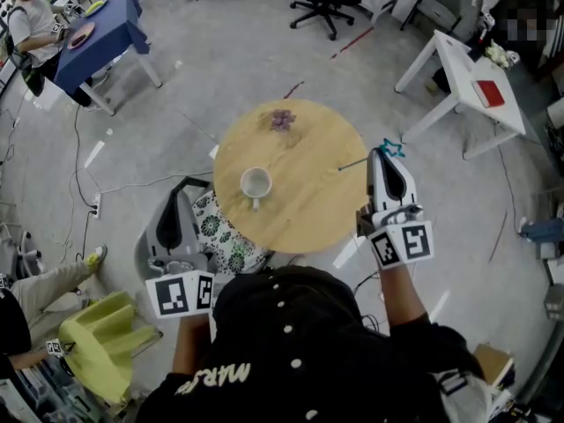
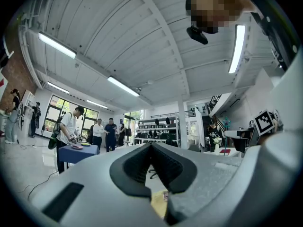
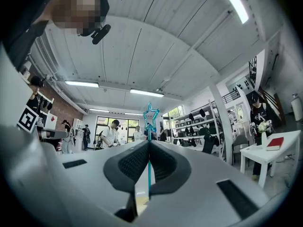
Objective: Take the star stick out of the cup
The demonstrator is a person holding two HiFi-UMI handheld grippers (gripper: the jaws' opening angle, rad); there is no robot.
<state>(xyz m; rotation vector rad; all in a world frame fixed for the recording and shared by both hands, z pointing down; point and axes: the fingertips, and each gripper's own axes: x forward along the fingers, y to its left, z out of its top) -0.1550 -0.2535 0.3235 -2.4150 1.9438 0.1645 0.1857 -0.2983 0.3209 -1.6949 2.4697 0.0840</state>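
Two grippers in play, one per hand, either side of a round wooden table [image 1: 308, 214].

- Right gripper [image 1: 386, 153]: at the table's right edge, pointing away from the person. Its own view shows the jaws pressed together on the star stick [image 3: 149, 164], pinching the thin teal shaft. The outlined star stands up past the fingertips. In the head view the star stick [image 1: 392, 148] shows as a teal shape at the jaw tips.
- Left gripper [image 1: 179, 203]: off the table's left edge, low and near the person, above a patterned seat [image 1: 220, 236]. In the left gripper view the left gripper [image 2: 151, 148] has its pads meeting at the tips, nothing between them.
- White cup [image 1: 256, 183]: upright on the table, left of centre, handle toward the person. The stick is out of it and well apart, over at the right rim.
- Small purple object [image 1: 282, 119]: on the far part of the tabletop; cannot tell what it is.
- Around the table: a white table [image 1: 449, 60] at the far right and a blue table [image 1: 106, 20] at the far left.
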